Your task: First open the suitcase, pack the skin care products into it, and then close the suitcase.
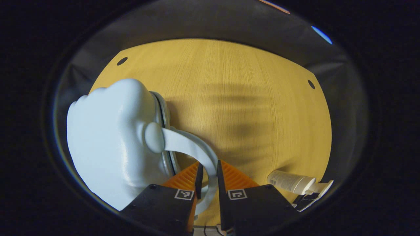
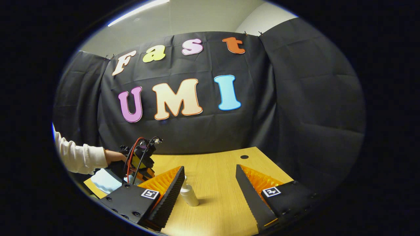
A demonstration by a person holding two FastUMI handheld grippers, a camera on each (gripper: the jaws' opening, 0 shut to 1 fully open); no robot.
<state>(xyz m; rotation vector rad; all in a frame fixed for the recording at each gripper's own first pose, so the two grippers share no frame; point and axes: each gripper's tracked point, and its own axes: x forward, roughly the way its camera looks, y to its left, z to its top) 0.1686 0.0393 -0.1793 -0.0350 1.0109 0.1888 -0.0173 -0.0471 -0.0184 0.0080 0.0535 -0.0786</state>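
Observation:
In the left gripper view, the pale blue suitcase (image 1: 108, 147) lies closed at the left of the wooden table (image 1: 236, 98). Its curved handle (image 1: 193, 147) arcs down between my left gripper's orange fingers, and the left gripper (image 1: 208, 178) is shut on it. A white pump bottle (image 1: 290, 182) lies on its side at the lower right. In the right gripper view, the right gripper (image 2: 210, 190) stands open above the table, with nothing between its fingers. The white bottle (image 2: 189, 195) sits just beyond its left finger. A corner of the suitcase (image 2: 105, 182) shows at the far left.
In the right gripper view, a hand (image 2: 115, 156) in a white sleeve (image 2: 78, 157) holds the other gripper (image 2: 139, 160) at the left. The black cloth wall stands behind the table. Small round holes (image 2: 244, 157) mark the table's far corners. Bare wood (image 2: 213, 170) stretches ahead.

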